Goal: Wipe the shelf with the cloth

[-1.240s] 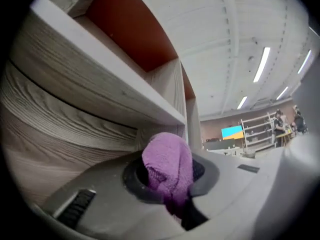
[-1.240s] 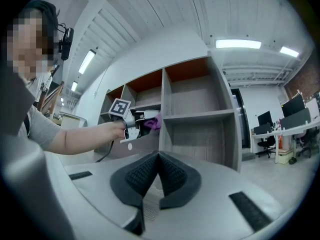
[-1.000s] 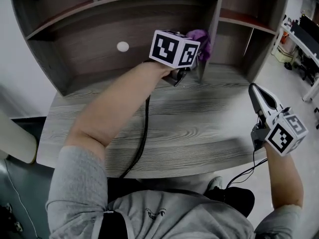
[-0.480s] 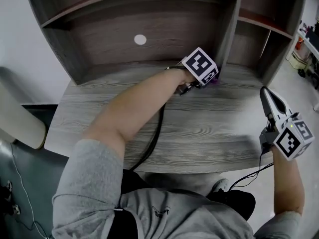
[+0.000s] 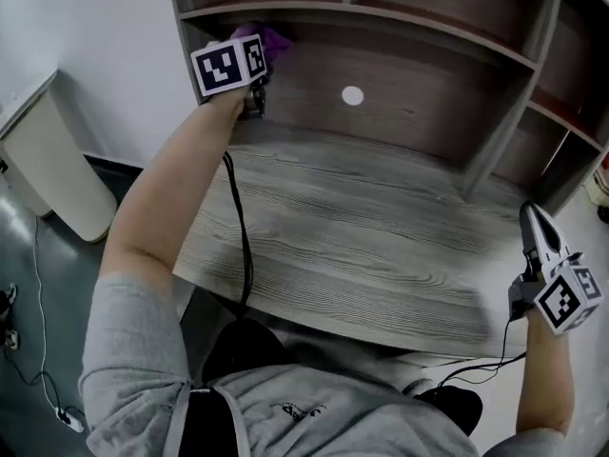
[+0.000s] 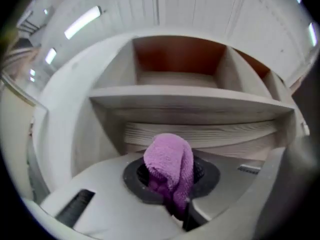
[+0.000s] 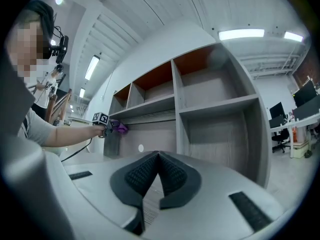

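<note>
Left gripper, held at the end of the person's outstretched left arm, is clamped on a purple cloth; in the left gripper view the cloth bulges up from between the closed jaws as a folded wad and hides the pads. The cloth sits at the far left end of the lower bay of the shelf unit, just beside the left side panel and just beneath the shelf board; whether it touches the board cannot be told. A black cable runs from this gripper back over the front edge of the desk top. To the right, a small white disc is set in the back panel of the same bay, well apart from the cloth. An upright divider closes the bay on its right side. Right gripper is held off the right front corner of the desk top, apart from the shelf unit; in the right gripper view its jaws are pressed together at the tips with nothing between them, and the cloth shows small in the distance under the shelf board.
</note>
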Demonstrator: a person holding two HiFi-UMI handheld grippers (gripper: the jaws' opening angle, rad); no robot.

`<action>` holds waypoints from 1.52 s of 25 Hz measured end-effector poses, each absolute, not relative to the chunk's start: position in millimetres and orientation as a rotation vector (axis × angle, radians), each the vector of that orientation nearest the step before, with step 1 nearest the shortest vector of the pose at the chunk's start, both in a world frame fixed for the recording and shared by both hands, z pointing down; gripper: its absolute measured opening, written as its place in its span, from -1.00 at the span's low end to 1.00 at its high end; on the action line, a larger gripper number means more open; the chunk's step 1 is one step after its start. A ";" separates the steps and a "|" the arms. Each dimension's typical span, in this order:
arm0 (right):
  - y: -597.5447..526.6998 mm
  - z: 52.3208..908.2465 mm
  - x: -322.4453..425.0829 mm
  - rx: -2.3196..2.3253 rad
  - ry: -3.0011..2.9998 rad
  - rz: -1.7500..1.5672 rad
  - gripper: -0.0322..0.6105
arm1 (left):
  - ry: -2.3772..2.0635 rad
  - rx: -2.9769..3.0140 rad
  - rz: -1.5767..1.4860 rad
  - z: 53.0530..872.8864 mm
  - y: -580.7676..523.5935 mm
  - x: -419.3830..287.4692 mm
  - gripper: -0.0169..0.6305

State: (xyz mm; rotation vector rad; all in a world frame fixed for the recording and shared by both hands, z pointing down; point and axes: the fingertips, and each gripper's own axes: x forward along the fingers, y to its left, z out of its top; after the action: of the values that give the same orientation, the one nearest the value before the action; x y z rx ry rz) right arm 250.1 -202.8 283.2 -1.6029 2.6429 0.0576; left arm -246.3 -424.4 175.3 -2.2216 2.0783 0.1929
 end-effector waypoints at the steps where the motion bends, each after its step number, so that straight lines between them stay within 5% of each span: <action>1: -205.2 280.8 244.6 -1.592 2.647 0.066 -0.86 | 2.168 -2.134 0.224 167.3 -424.0 -278.2 -0.72; 6: -214.0 278.4 226.1 -1.567 2.677 0.089 -0.86 | 2.353 -1.881 0.269 139.1 -423.7 -349.1 -0.72; 13: -217.8 277.6 219.9 -1.559 2.686 0.081 -0.86 | 2.254 -1.863 0.204 122.0 -433.5 -328.6 -0.73; 33: -186.7 258.2 306.6 -1.702 2.538 0.146 -0.86 | 1.392 -2.514 0.109 137.7 -417.1 189.8 -0.72; 38: -187.2 251.6 315.3 -1.697 2.522 0.145 -0.86 | 1.302 -2.554 0.098 138.3 -413.1 222.5 -0.75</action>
State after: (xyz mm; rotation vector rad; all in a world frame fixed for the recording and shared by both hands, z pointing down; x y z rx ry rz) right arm 315.3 -187.2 251.6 -1.6972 2.5222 0.1446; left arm 222.5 -413.1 138.3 -2.5536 1.3024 0.0984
